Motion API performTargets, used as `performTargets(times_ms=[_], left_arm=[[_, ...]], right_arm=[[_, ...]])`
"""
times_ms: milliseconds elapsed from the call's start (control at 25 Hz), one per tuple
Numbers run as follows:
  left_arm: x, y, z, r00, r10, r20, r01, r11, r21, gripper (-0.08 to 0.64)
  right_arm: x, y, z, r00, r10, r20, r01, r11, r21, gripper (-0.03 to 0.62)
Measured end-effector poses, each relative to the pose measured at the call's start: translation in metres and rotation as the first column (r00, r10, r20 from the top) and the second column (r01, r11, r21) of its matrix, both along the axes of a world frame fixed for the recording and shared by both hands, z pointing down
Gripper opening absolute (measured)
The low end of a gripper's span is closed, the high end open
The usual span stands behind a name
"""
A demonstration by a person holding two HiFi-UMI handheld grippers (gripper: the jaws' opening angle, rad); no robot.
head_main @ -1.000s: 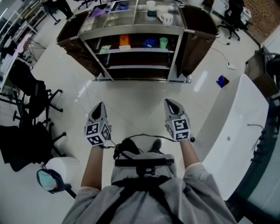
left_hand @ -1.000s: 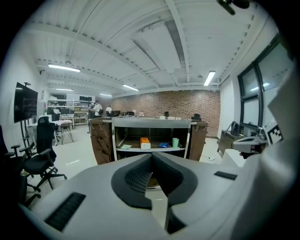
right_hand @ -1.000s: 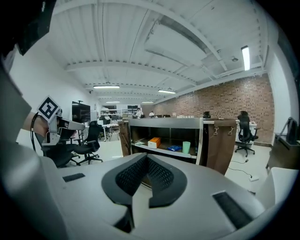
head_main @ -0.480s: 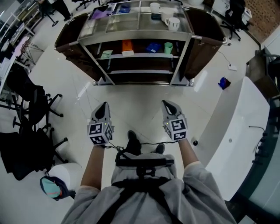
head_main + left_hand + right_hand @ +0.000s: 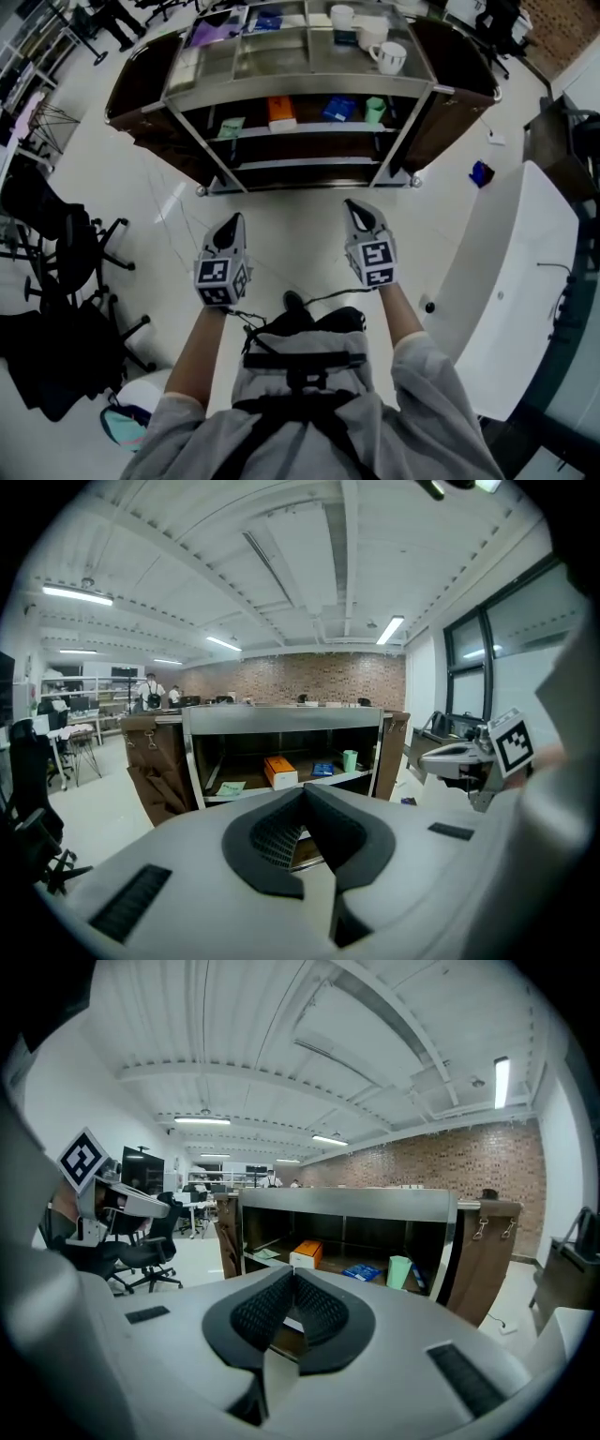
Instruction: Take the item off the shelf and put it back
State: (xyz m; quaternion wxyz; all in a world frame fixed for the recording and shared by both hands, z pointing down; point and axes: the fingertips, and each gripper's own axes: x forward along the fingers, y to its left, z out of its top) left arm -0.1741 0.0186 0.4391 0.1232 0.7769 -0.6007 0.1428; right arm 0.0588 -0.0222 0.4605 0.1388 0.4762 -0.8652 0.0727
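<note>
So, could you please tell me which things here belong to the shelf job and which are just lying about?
For the job:
- metal shelf cart
- orange box, blue packet, green cup on its shelf; which one is meant I cannot tell
- left tool, right tool, both shut, empty

Lying about:
- white mugs on the cart's top
- office chairs
- blue object on the floor

Grey short-sleeved shirt [image 5: 412, 394], black harness [image 5: 302, 361] at 6 o'clock; pale-grey left gripper [image 5: 232, 223] and right gripper [image 5: 358, 210] carry black-and-white marker cubes [image 5: 217, 274].
</note>
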Motion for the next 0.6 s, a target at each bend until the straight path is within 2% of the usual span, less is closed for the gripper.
performTargets(times_ms=[120, 240, 400, 600], left_arm=[[-0.009, -0.021, 0.007, 1.000, 0.025, 0.006, -0.025, 1.000, -0.013, 0.005], [-0.014, -0.040, 0.015, 1.000, 0.019, -0.005, -0.019, 1.000, -0.021, 0.005], [-0.018, -0.066, 0.033, 1.000, 0.003, -0.004, -0.003, 1.000, -0.028, 0.005], [-0.021, -0.111, 0.059, 0.999, -0.048, -0.023, 0.047, 0.999, -0.026, 0.005]], right_arm=[[-0.015, -0.029, 0.007, 1.000, 0.003, -0.009, -0.003, 1.000, 0.004, 0.053], [-0.029, -0.060, 0.018, 1.000, -0.026, -0.009, 0.026, 1.000, -0.006, 0.123], [-0.052, -0.101, 0.037, 0.992, -0.130, 0.012, 0.130, 0.991, -0.011, 0.215], [-0.075, -0.165, 0.065, 0.968, -0.249, 0.019, 0.249, 0.968, 0.008, 0.310]])
